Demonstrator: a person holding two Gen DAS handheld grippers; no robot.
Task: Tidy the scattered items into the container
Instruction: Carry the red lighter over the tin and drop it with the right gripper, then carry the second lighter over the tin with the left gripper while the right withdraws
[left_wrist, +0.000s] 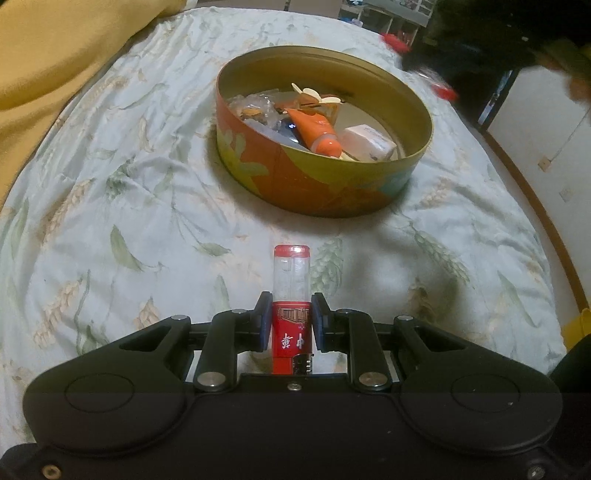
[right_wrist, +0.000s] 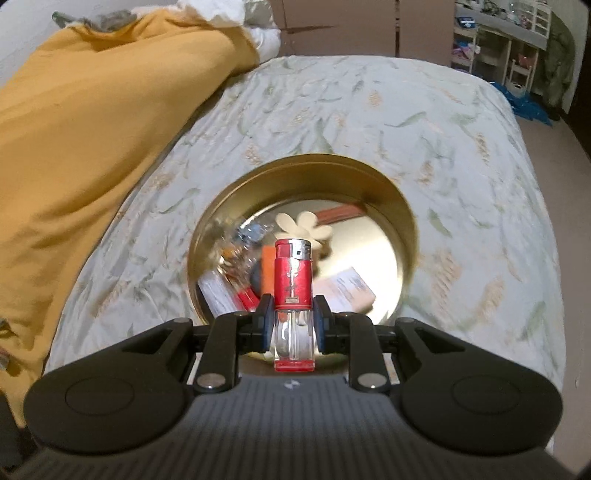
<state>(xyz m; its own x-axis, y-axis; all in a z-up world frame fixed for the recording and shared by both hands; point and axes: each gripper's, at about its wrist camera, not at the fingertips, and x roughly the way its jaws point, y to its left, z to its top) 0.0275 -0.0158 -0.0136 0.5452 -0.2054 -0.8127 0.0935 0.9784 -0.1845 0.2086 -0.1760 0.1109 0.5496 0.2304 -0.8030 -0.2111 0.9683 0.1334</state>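
Note:
A round tin with a gold inside and orange-green outer wall stands on the bed. It holds an orange tube, a white box, a cream flower clip and other small items. My left gripper is shut on a red lighter, held above the sheet in front of the tin. My right gripper is shut on another red lighter and hovers above the tin, metal head pointing forward. The tin's contents look blurred in the right wrist view.
The bed has a pale leaf-print sheet. A yellow blanket lies piled along the left side. The bed's edge drops to the floor on the right. Shelves with clutter stand at the back.

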